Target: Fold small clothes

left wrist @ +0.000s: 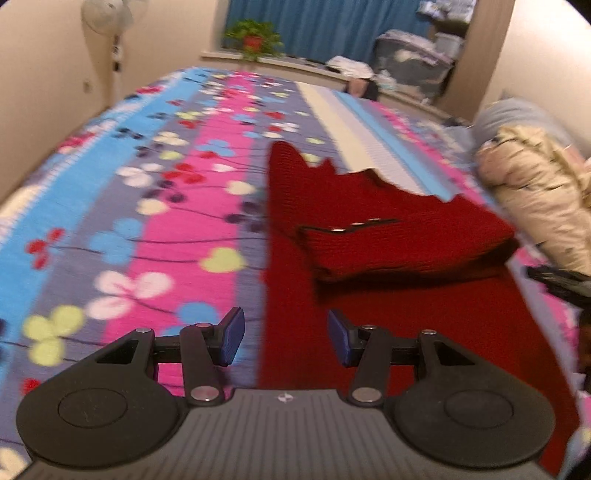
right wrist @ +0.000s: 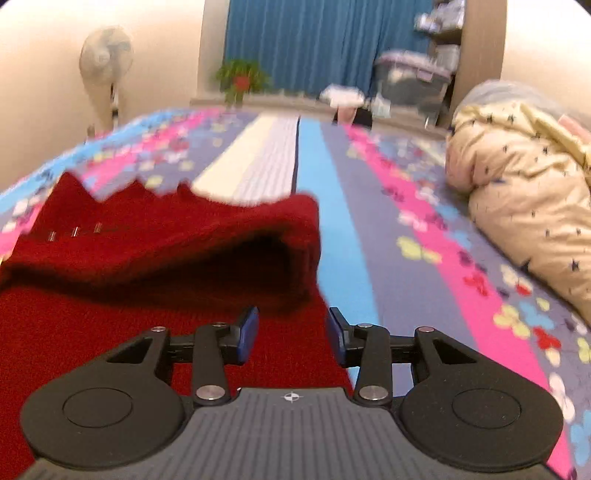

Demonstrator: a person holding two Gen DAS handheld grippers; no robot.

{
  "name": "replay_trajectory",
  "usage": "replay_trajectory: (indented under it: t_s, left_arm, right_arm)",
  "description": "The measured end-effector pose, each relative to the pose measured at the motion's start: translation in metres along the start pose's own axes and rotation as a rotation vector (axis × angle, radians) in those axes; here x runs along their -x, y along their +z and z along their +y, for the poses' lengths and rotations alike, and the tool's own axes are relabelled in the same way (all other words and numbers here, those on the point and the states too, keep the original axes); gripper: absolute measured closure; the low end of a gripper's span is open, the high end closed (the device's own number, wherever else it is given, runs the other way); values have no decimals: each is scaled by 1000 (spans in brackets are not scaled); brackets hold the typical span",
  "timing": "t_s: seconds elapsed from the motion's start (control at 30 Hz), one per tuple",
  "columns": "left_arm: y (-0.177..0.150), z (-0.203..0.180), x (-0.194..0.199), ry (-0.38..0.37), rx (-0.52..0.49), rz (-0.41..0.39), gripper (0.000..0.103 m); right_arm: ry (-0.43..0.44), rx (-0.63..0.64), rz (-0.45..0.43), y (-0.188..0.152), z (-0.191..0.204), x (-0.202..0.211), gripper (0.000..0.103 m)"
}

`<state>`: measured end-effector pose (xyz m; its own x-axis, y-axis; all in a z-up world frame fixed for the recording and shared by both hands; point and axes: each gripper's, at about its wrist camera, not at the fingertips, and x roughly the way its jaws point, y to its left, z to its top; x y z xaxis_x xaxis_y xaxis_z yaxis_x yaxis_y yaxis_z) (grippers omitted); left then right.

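- Left wrist view: hovering over the near left edge of the red knitted garment, the left gripper standing released, blue pads parted with nothing pinched between them.
- Lying on the flowered bedspread, the garment partly folded, an upper layer doubled over toward the right with a row of small metal snaps showing along its edge.
- Stretching wide to the left and ahead, open bedspread all the way to the far bed edge; beige wall closing in on the left, standing fan beside it.
- Crowding the right side, a cream puffy jacket; a dark piece of the other tool peeking in at the right border.
- Sitting on the sill beyond the bed, a potted plant before the blue curtain; a grey storage bin holding blurred items, contents unclear.
- Right wrist view: hanging over the garment's right edge, the right gripper released, pads apart and gripping nothing.
- Gaping toward the camera, the folded layer forming a dark pocket just ahead of the pads.
- Running free on the right, a band of bedspread between the garment and the cream jacket.
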<state>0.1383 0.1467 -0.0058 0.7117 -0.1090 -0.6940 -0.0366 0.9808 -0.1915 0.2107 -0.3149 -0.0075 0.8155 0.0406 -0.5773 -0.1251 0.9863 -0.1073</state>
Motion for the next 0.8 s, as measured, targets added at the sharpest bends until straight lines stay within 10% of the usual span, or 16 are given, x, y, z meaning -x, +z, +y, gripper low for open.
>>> replay_trajectory:
  t_s: [0.5, 0.63, 0.8]
  left_arm:
    - [26, -9, -121, -270, 227, 99, 41]
    - [42, -16, -133, -223, 200, 34, 71]
    - [56, -56, -104, -141, -49, -179, 81]
  right_arm:
    - [-60, 13, -28, 29, -3, -82, 56]
    - [-63, -3, -43, 32, -3, -83, 66]
    - [-30, -46, -223, 47, -6, -50, 84]
